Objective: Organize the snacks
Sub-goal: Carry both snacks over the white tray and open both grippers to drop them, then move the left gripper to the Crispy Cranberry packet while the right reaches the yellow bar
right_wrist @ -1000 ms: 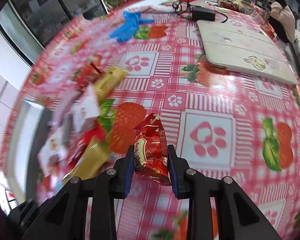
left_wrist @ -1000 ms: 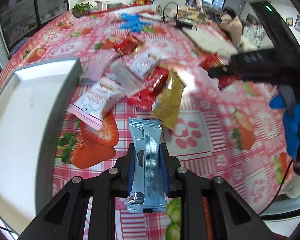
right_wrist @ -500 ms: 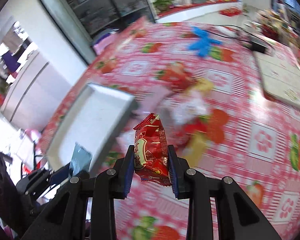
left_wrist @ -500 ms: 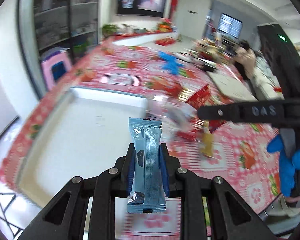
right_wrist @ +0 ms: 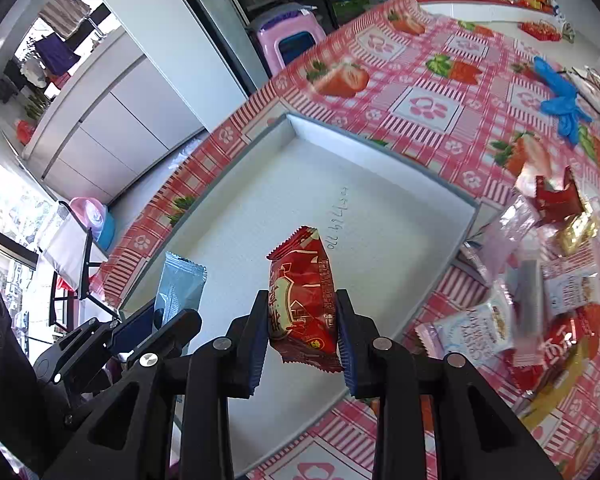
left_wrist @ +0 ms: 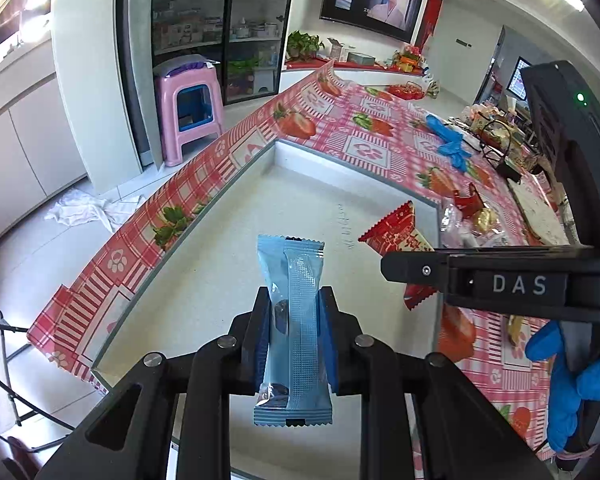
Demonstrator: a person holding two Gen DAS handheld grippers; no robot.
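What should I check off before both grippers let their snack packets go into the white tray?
1. Left gripper clamped on the light blue foil stick packet: ok.
2. Right gripper clamped on the red crinkle-edged snack packet: ok.
3. Both packets in front of the shallow white rectangular tray with grey rim: ok.
4. Tray floor free of other items: ok in the part that shows.
5. Grippers apart from each other: ok, side by side with a gap.
6. Height above the tray floor: cannot tell.
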